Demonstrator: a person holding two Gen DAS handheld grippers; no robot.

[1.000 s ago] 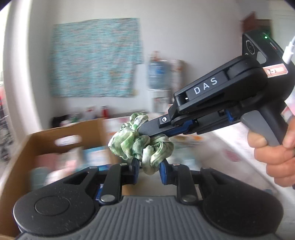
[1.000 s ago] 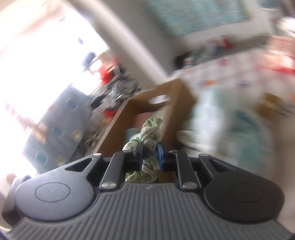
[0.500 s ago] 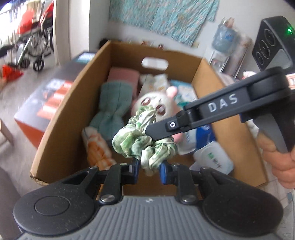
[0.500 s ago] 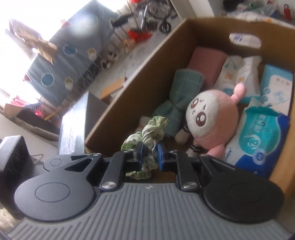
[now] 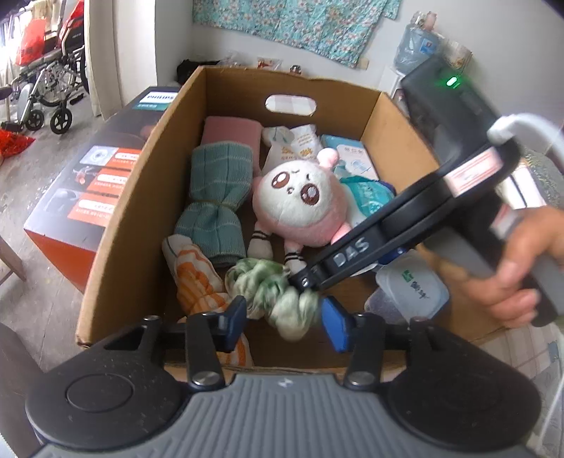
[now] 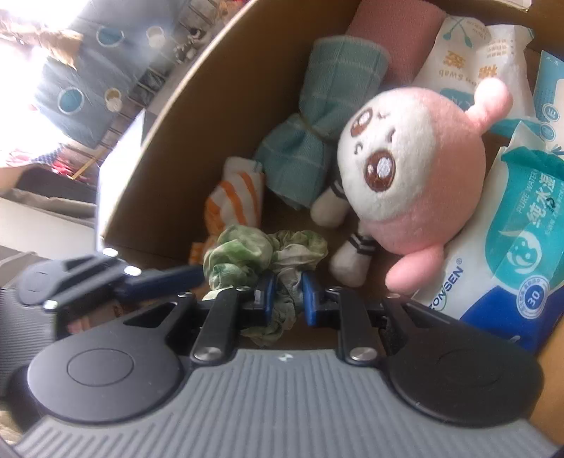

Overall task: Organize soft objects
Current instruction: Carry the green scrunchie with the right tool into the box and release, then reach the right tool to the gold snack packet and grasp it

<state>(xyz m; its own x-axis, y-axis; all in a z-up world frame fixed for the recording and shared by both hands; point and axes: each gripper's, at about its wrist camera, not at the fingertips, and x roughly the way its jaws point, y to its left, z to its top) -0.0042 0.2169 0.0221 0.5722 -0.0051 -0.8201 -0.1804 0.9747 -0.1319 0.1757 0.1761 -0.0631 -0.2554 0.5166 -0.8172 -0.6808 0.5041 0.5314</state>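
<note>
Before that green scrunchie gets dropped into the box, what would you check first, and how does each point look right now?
1. Left gripper letting go: ok, jaws opening, pads off the scrunchie.
2. Right gripper gripping the scrunchie: ok, though its jaws are starting to open.
3. Scrunchie over the cardboard box: ok.
4. Bare floor below it: ok, a gap shows beside the striped cloth and plush toy.
5. Scrunchie free of the left gripper's fingers: cannot tell, blurred.

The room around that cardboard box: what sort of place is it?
Probably a lived-in home rather than a lab. A wheelchair is parked by a bright doorway, a patterned cloth hangs on the wall, and a water jug stands in the corner.
</note>
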